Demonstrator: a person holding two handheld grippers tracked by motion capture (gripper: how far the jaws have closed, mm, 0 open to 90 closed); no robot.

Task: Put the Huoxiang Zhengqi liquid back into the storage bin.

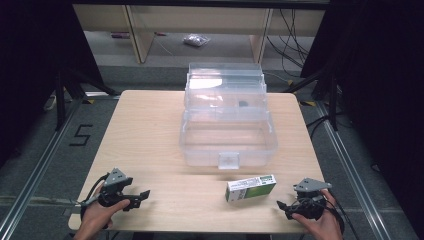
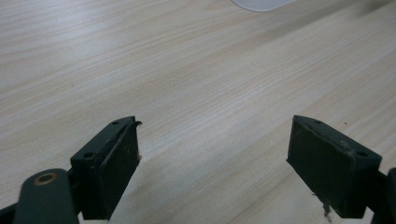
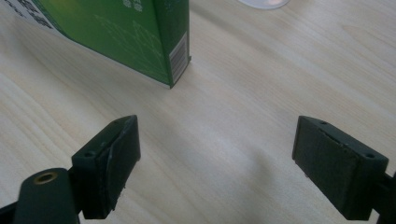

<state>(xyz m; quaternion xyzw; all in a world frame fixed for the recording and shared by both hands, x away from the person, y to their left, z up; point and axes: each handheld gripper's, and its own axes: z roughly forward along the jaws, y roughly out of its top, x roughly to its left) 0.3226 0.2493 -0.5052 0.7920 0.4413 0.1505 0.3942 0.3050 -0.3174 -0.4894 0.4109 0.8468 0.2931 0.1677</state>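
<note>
Green carton [image 1: 250, 188] — near open right hand-held gripper [image 1: 283, 206]

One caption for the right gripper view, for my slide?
Open black tongs hover over the pale wooden table, near a green cardboard box.

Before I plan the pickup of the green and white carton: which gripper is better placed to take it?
Probably the right. The right gripper sits just beside the carton, jaws open, with the carton's corner close ahead. The left gripper lies across the table.
</note>
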